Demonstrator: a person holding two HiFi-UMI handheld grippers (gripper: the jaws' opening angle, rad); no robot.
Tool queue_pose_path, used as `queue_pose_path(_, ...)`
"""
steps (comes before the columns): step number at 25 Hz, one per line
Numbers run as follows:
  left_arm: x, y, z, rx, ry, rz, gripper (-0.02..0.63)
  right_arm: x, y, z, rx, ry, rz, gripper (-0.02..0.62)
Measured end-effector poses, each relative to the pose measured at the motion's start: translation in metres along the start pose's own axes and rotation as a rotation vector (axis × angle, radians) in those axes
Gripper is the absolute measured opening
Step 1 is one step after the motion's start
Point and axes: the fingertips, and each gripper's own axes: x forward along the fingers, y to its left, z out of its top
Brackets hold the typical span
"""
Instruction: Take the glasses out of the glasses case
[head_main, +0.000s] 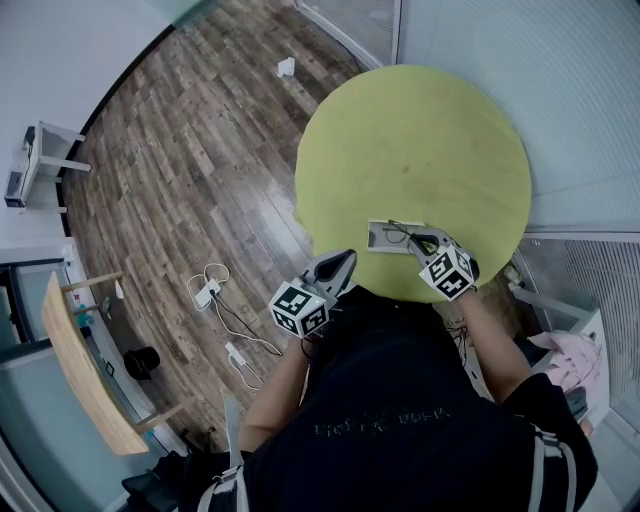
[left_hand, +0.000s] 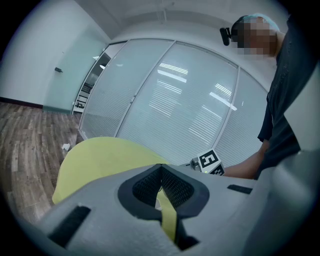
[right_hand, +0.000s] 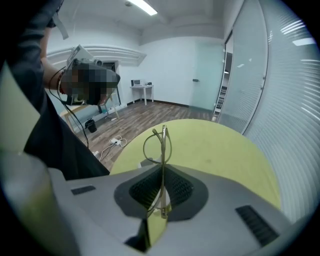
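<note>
Glasses (right_hand: 159, 145) pinched edge-on between the right tongs (right_hand: 162, 169), thin metal frame upright, one round rim standing out past the tips. Tongs closed on the frame, pads pressed to either side of it. In the head view, glasses (head_main: 402, 234) at the right end of the open case (head_main: 380, 238), with the right tongs (head_main: 420, 240) reaching in from 4 o'clock. Impossible to tell from there whether the frame hangs clear of the case or touches it. Case pale and rectangular, lying flat near the 6 o'clock rim of the round yellow-green tabletop (head_main: 420, 140), close to the person's body.

Left tongs (left_hand: 161, 168) shut with nothing between them, only a thin sliver of tabletop (left_hand: 100, 157) showing through the gap lower down. From above, left tongs (head_main: 347, 258) at 8 o'clock from the case, near it but not touching, tips at the tabletop's near rim, rear end over the dark shirt (head_main: 400, 420).

Beyond the tabletop, wooden floor (head_main: 190, 150) from 9 to 12 o'clock. White cables (head_main: 215, 290) lying on it at 8 o'clock, and a small white desk (head_main: 45, 160) at 9 o'clock by the wall. Light wooden bench (head_main: 85, 370) at 8 o'clock, farther out. Glass wall with blinds (left_hand: 190, 100) behind the tabletop's far side.
</note>
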Motion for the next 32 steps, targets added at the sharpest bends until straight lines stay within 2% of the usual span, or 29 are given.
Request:
queue_pose_path(5, 0.002, -0.003, 0.001, 0.0, 0.004, -0.014, 0.017, -0.02, 0.001, 0.003, 0.075, -0.048, -0.01, 0.037)
queue_pose_path(10, 0.005, -0.003, 0.004, 0.002, 0.001, -0.021, 0.017, -0.038, 0.0, 0.0, 0.227, -0.119, -0.014, 0.037)
queue_pose_path(17, 0.01, -0.003, 0.002, -0.002, 0.014, -0.031, 0.017, -0.055, -0.006, -0.004, 0.328, -0.178, -0.034, 0.037)
queue_pose_path(23, 0.014, -0.001, 0.006, 0.003, 0.013, -0.038, 0.017, -0.076, -0.02, -0.003, 0.52, -0.286, -0.036, 0.037)
queue_pose_path(32, 0.012, 0.004, 0.008, -0.008, 0.006, -0.034, 0.017, -0.106, -0.029, -0.008, 0.724, -0.426, -0.025, 0.037)
